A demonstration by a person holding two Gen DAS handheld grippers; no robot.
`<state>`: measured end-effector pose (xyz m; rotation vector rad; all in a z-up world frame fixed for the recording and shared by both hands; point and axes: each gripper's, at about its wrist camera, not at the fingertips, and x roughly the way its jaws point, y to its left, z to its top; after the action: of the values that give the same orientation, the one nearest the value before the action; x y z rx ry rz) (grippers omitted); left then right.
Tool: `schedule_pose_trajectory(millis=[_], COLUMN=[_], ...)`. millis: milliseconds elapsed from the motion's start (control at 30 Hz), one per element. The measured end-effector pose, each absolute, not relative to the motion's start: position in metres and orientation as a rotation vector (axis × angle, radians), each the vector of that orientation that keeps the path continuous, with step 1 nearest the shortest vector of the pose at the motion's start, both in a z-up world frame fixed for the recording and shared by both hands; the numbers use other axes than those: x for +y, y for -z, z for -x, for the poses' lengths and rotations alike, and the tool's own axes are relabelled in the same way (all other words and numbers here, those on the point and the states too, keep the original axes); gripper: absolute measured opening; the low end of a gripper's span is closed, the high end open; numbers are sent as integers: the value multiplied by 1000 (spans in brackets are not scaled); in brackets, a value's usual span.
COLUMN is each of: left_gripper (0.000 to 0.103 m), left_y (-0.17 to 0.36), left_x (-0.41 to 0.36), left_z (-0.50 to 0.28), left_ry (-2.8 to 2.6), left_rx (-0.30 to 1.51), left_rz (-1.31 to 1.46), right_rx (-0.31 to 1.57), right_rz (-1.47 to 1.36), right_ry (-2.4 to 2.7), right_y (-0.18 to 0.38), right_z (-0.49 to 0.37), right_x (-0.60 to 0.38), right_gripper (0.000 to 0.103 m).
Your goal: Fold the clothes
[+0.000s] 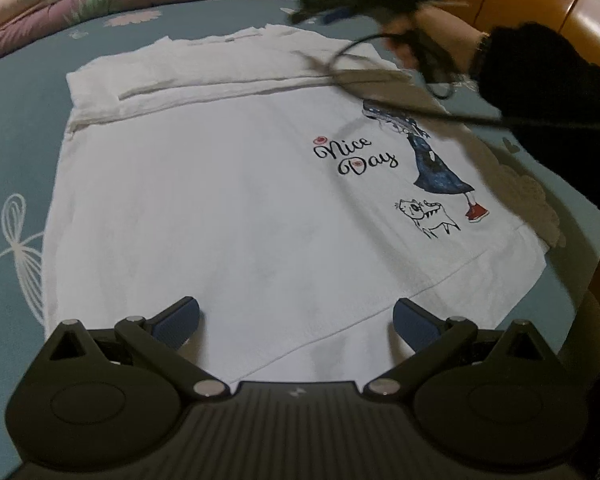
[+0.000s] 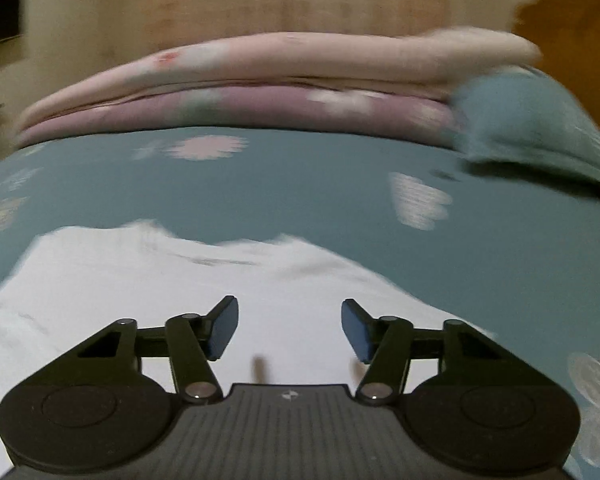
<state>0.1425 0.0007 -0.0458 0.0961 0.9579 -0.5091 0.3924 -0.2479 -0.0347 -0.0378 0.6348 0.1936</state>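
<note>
Right, the white T-shirt [image 1: 220, 184] lies spread flat on the teal bedsheet [image 1: 16, 128], print side up, with "Nice Day" lettering [image 1: 354, 158] and a girl-and-cat drawing [image 1: 436, 184] near one edge. One sleeve is folded across the top. The left gripper [image 1: 296, 322] hangs low over the hem, blue pads wide apart, nothing between them. The right gripper [image 2: 290, 328] hovers above the shirt's far end, fingers parted with only bare cloth below; its view is blurred. A black-sleeved arm [image 1: 540, 80] reaches across the far corner. Folded floral quilts [image 2: 260, 92] are stacked at the head of the bed.
</note>
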Motion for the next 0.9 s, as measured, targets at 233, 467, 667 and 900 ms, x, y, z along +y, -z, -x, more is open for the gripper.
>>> schedule_pose_trajectory(millis=[233, 467, 667, 900], left_gripper=[102, 102, 102, 102], left_y=[42, 46, 48, 50], left_x=[17, 27, 25, 25], left_z=[-136, -136, -133, -133], left_ry=[482, 480, 500, 503], left_rx=[941, 937, 936, 938], left_rz=[-76, -43, -31, -26], right_rx=[668, 628, 614, 543], right_rz=[215, 555, 620, 656], right_ry=[-415, -549, -546, -523], right_y=[56, 67, 75, 73], right_z=[-397, -357, -363, -346], right_x=[-146, -96, -81, -75], right_gripper=[25, 25, 25, 9])
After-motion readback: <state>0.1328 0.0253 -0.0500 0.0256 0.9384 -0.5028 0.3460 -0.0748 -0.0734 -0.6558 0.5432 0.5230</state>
